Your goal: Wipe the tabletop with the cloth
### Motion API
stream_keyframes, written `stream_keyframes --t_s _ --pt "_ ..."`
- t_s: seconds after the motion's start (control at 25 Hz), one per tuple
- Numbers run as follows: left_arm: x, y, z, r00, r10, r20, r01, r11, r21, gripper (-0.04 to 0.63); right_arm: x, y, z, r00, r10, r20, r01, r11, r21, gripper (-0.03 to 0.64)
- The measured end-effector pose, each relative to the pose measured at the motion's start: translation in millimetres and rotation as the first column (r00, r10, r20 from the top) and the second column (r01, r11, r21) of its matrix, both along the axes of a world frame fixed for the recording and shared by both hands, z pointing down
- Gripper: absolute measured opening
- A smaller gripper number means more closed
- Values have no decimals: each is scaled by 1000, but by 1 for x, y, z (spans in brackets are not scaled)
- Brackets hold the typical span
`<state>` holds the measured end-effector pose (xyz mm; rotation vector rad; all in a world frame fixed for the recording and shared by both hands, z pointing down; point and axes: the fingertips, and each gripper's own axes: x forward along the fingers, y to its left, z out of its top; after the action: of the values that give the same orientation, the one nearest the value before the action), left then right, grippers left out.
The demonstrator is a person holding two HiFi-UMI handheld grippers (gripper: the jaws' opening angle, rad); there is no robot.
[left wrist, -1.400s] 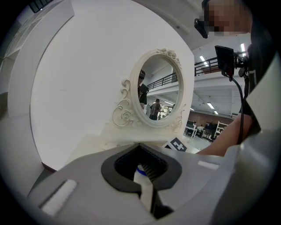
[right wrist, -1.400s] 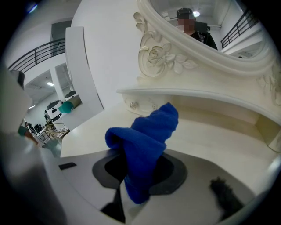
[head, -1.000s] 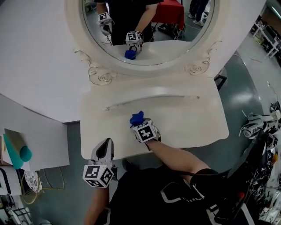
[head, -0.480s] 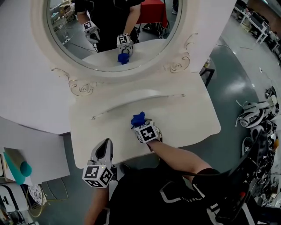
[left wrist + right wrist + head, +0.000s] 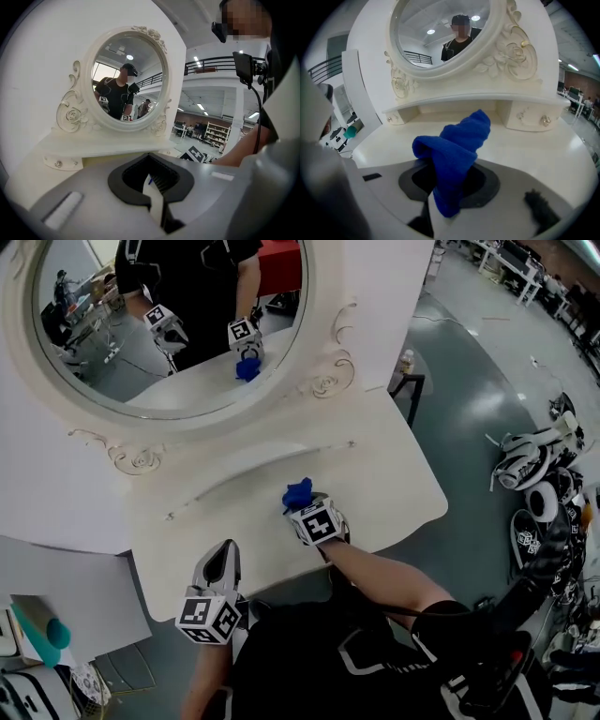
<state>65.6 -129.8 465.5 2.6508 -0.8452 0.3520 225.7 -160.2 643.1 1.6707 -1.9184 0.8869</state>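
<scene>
The blue cloth (image 5: 297, 493) is bunched up and stands on the white tabletop (image 5: 384, 470) near its front edge, about midway along. My right gripper (image 5: 306, 506) is shut on it from the near side. In the right gripper view the cloth (image 5: 457, 152) rises out of the jaws as a folded peak, with the tabletop (image 5: 529, 150) beyond. My left gripper (image 5: 223, 559) hangs off the table's front left edge, jaws shut and empty. In its own view the left gripper (image 5: 157, 201) points at the table's side, pads together.
An oval mirror (image 5: 159, 324) in an ornate white frame stands at the back of the table, above a low shelf with small knobbed drawers (image 5: 527, 117). Headsets and gear (image 5: 530, 465) lie on the floor at right. A teal item (image 5: 45, 632) sits low at left.
The head view has swung, so the table and mirror now sit further left and tilted. The right gripper still holds the cloth near the front edge. The left gripper has not moved.
</scene>
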Motion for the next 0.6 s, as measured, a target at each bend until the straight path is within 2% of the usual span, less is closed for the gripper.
stream_keyframes --t_s 0.24,0.6 --pt "37 8 0 999 40 3 -40 999 2 9 58 18 0 996 85 -9 -85 996 -4 123" --pt "89 27 -2 997 76 7 -77 997 5 9 132 50 3 988 152 -25 -153 988 -8 123"
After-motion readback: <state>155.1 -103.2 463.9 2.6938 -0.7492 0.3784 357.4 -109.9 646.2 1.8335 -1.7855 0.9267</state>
